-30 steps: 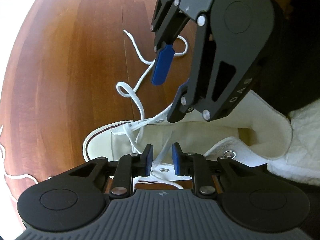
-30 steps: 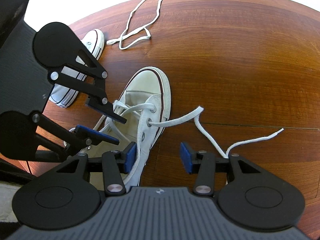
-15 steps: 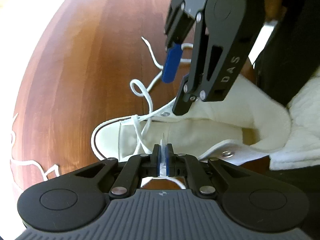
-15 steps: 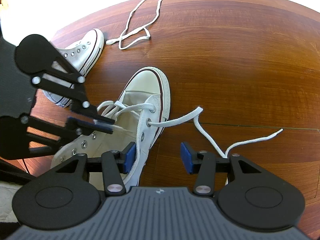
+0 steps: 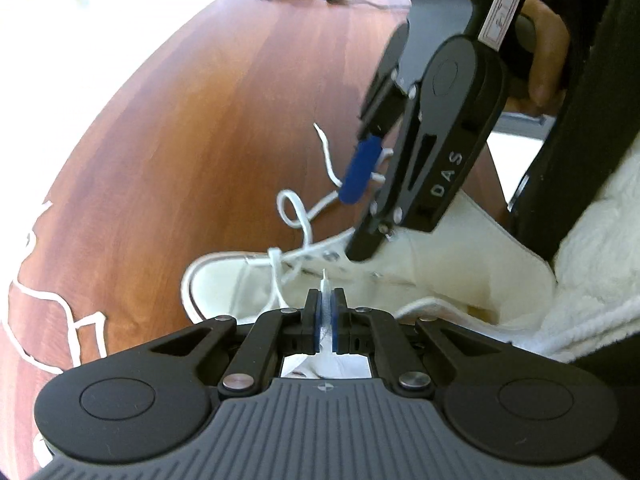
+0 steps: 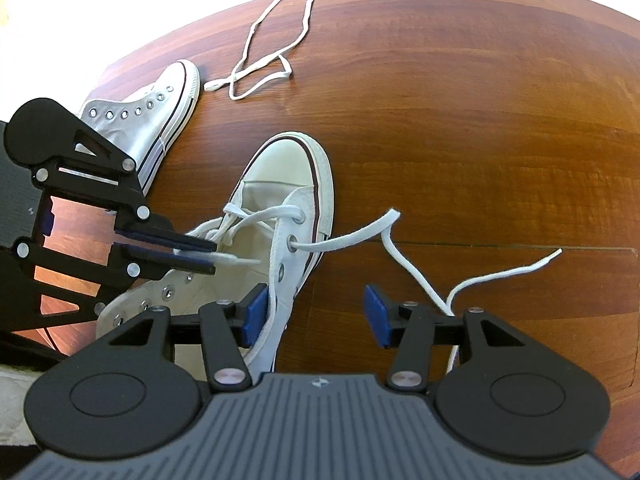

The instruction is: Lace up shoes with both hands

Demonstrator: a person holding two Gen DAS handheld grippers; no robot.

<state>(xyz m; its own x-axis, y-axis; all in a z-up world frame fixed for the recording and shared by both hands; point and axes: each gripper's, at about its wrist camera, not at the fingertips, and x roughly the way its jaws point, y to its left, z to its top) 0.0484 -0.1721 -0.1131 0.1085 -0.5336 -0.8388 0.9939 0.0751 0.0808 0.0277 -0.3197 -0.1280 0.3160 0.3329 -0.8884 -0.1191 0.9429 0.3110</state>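
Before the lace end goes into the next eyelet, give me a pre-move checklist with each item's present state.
1. Left gripper clamped on the lace end: ok.
2. Lace tip sticks out past the pads: ok.
3. Right gripper free of lace, jaws opening with the shoe's side between them: ok.
4. Near shoe upright on the table: ok.
5. Other lace end lies loose on the table: ok.
6. Next eyelet unblocked: cannot tell.
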